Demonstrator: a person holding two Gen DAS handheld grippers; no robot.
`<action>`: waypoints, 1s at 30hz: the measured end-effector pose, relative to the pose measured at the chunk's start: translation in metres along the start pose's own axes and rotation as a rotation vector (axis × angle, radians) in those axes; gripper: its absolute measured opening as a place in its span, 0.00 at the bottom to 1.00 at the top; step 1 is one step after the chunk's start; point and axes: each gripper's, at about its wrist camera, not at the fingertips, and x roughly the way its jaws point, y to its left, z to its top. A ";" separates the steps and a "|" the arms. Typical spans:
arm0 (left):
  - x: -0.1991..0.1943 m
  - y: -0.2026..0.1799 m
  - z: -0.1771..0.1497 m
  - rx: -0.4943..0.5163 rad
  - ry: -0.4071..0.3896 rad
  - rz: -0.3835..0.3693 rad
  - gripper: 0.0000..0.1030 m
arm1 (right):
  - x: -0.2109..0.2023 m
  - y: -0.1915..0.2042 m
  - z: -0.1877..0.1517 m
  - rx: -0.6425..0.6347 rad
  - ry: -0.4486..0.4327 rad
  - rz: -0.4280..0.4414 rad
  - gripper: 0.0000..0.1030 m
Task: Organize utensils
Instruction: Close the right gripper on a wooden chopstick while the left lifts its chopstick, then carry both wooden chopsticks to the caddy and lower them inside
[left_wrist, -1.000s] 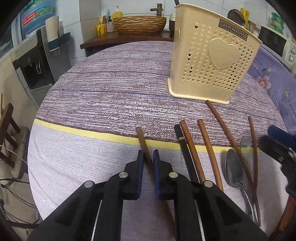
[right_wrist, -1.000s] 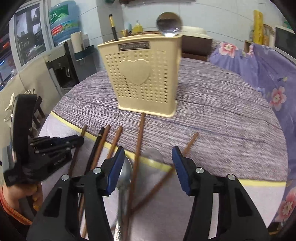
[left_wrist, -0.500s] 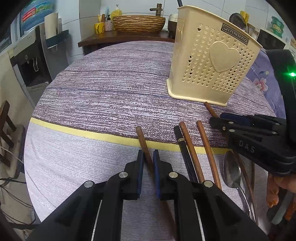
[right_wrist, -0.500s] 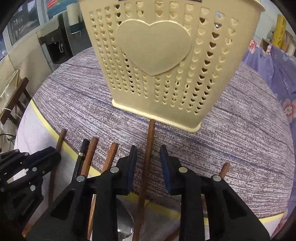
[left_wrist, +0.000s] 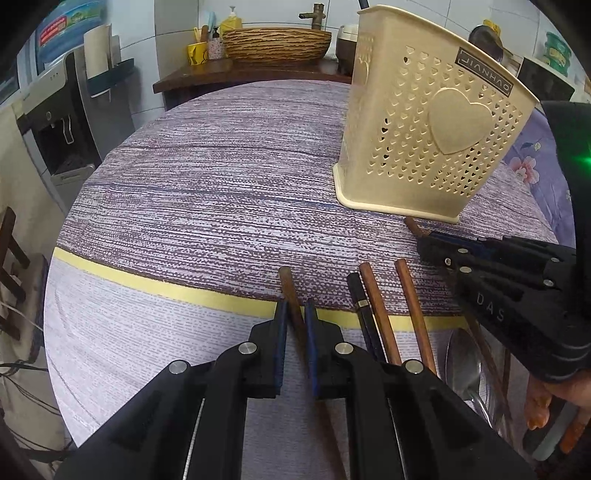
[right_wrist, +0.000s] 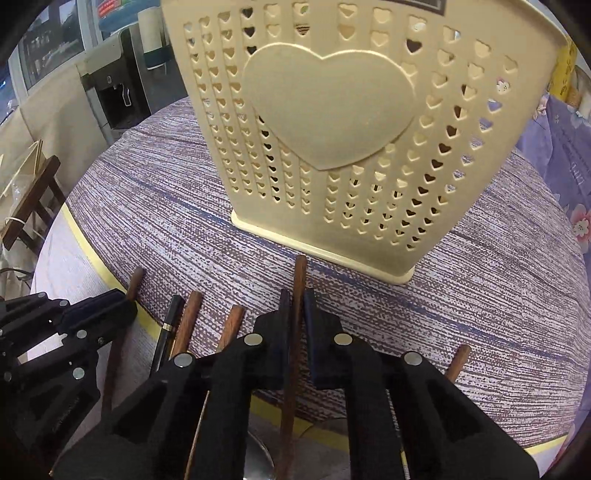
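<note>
A cream perforated utensil holder (left_wrist: 424, 140) (right_wrist: 332, 129) stands upright on the striped tablecloth. Several chopsticks lie in front of it. My left gripper (left_wrist: 295, 308) is shut on the leftmost brown chopstick (left_wrist: 286, 280), whose tip sticks out past the pads. In the right wrist view it is the black left gripper (right_wrist: 122, 301) at the lower left. My right gripper (right_wrist: 297, 295) is closing on a long brown chopstick (right_wrist: 300, 269), and its pads touch both sides of it. That chopstick's tip nearly reaches the holder's base. In the left wrist view the right gripper (left_wrist: 428, 243) reaches in from the right.
Between the grippers lie a black chopstick (left_wrist: 356, 291) and two brown chopsticks (left_wrist: 373, 295). A metal spoon (left_wrist: 461, 365) lies under the right gripper's body. Beyond the table are a wooden counter with a woven basket (left_wrist: 277, 42), a water dispenser (left_wrist: 62, 122) at the left and floral fabric (right_wrist: 569, 166) at the right.
My right gripper moved forward towards the holder, came down over the long chopstick and shut its wide-open jaws onto it. The left gripper kept its grip and stayed put.
</note>
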 end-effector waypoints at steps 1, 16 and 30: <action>0.000 0.000 0.000 -0.004 -0.001 0.000 0.10 | -0.001 -0.002 -0.001 0.005 -0.004 0.005 0.08; -0.047 0.006 0.008 -0.033 -0.128 -0.051 0.08 | -0.088 -0.015 -0.023 0.020 -0.181 0.095 0.07; -0.163 0.010 0.037 -0.014 -0.414 -0.090 0.08 | -0.254 -0.109 -0.052 0.136 -0.450 0.031 0.07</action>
